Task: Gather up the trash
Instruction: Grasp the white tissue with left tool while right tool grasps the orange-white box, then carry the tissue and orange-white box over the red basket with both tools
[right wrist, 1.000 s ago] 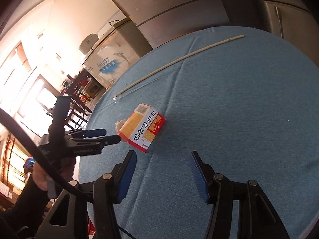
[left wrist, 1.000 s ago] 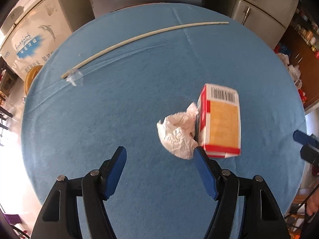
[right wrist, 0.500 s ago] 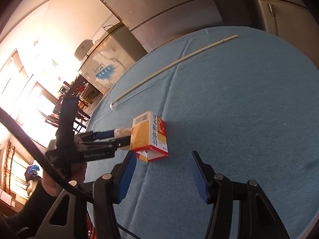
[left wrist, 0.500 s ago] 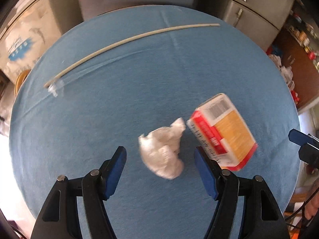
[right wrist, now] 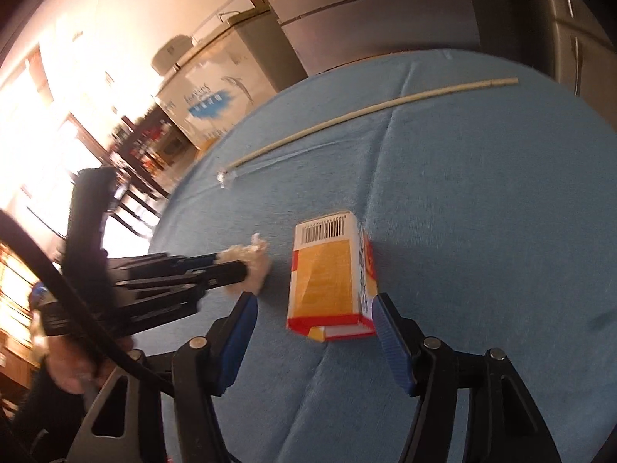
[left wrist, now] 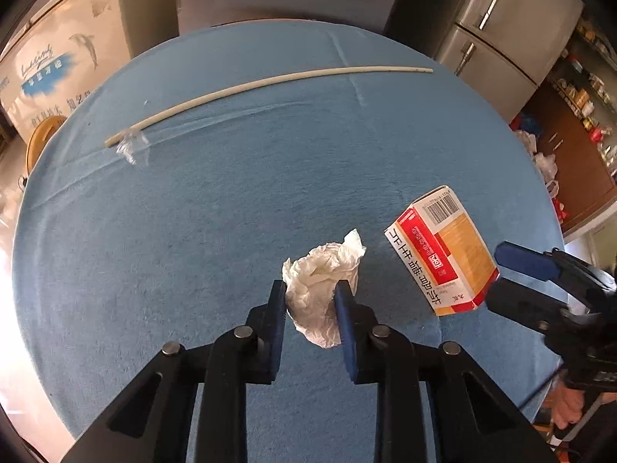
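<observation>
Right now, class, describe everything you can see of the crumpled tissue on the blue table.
The crumpled tissue is a white, thin, wrinkled paper wad with one corner sticking up. It sits on the blue tablecloth, pinched between the closed blue jaws of the left gripper. It lies just left of the orange and red box, apart from it. The right wrist view shows it blurred.

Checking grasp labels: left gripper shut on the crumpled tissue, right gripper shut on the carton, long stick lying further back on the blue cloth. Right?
One error: the right gripper is open, not shut on the carton. The right wrist view shows its jaws spread, with the box between them. The rest holds: the left gripper is shut on the crumpled tissue, and the stick lies further back on the blue cloth.
</observation>
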`<state>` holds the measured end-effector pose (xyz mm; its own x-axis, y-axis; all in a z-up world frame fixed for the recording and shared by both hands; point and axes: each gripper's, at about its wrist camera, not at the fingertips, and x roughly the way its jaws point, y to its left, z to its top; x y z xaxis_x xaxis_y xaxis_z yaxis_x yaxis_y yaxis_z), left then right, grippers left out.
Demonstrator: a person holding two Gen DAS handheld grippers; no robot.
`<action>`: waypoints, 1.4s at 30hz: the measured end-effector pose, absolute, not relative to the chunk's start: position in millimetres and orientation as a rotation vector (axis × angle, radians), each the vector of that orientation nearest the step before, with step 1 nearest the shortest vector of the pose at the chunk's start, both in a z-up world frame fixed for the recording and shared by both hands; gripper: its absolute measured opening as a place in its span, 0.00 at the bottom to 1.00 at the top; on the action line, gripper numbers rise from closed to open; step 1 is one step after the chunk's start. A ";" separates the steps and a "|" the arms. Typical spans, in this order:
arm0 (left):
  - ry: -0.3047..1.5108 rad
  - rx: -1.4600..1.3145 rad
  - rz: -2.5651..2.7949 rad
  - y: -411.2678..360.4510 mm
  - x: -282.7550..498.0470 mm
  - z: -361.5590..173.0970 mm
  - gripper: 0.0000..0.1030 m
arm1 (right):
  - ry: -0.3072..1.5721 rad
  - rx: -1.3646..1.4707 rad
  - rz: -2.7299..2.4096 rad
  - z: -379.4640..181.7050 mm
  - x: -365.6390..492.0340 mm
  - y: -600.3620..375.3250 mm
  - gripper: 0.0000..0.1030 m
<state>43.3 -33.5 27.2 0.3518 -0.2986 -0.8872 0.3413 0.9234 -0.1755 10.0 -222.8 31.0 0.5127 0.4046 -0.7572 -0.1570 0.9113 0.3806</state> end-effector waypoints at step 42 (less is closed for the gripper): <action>1.060 -0.207 0.164 124.6 -139.5 103.2 0.26 | 1.008 0.236 0.551 27.7 -5.3 -139.1 0.47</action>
